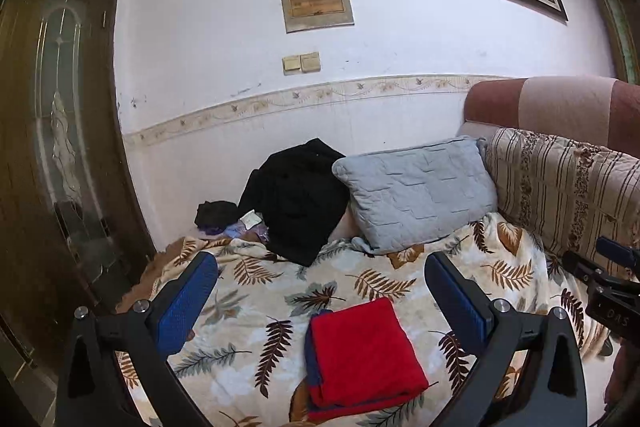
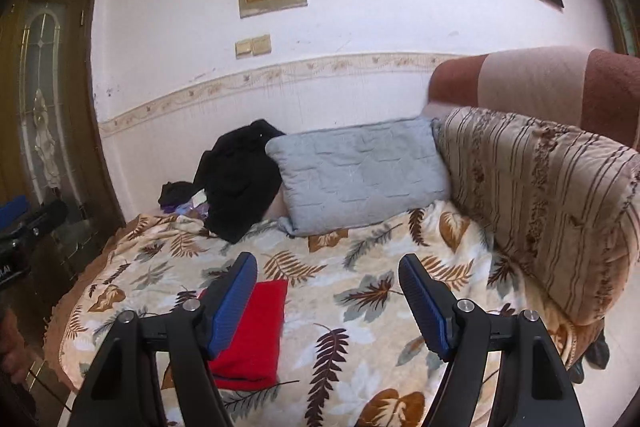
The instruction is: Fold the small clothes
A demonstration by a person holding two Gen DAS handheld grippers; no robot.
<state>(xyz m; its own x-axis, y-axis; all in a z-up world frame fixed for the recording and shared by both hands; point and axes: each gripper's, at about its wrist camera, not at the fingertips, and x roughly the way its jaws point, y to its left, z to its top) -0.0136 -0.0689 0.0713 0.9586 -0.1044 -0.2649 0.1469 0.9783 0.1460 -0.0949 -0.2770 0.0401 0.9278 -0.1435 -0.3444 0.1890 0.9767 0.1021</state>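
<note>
A folded red garment with a blue edge [image 1: 362, 355] lies flat on the leaf-patterned blanket [image 1: 256, 291]. My left gripper [image 1: 320, 301] is open and empty, held above the garment and apart from it. In the right wrist view the garment [image 2: 254, 335] lies low at the left, partly behind the left finger. My right gripper [image 2: 328, 301] is open and empty above the blanket [image 2: 360, 307], to the right of the garment. The right gripper's body shows at the right edge of the left wrist view [image 1: 608, 287].
A grey quilted pillow [image 1: 416, 195] and a pile of black clothes [image 1: 300, 199] lie at the back against the wall. A striped cushion [image 2: 540, 203] covers the sofa back on the right. A dark wooden door [image 1: 60, 147] stands at the left.
</note>
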